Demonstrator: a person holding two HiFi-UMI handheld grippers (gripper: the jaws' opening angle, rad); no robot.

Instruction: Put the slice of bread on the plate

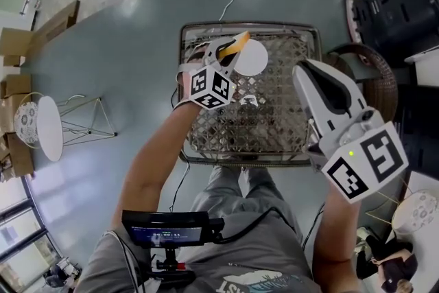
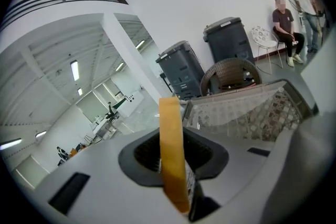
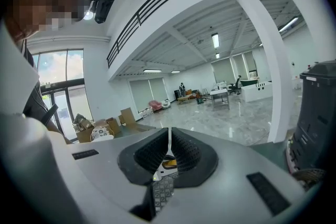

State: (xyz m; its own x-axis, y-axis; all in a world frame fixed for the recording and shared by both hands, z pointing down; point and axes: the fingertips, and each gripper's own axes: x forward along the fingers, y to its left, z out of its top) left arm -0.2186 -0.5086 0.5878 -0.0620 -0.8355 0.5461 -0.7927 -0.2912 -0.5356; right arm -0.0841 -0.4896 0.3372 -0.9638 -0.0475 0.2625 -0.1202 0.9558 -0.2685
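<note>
Head view: our left tool [image 1: 230,50] holds the bread [image 1: 239,43] clamped, just beside the plate [image 1: 256,60]; our right tool [image 1: 305,72] is closed, empty. Next, we should lower the bread onto the plate and release.

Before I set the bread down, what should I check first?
1. Bread secure in the left claw: ok, clamped between the pads and seen edge-on.
2. Plate in sight: ok, it lies in the wire tray.
3. Bread lined up with the plate: ok from the head view, where it overlaps the plate's left rim.
4. Height above the plate: cannot tell.
5. Right claw out of the way: ok, shut, empty and off to the plate's right.
6. Plate surface free: cannot tell, because the left claw hides part of it. The part that shows is bare.
</note>
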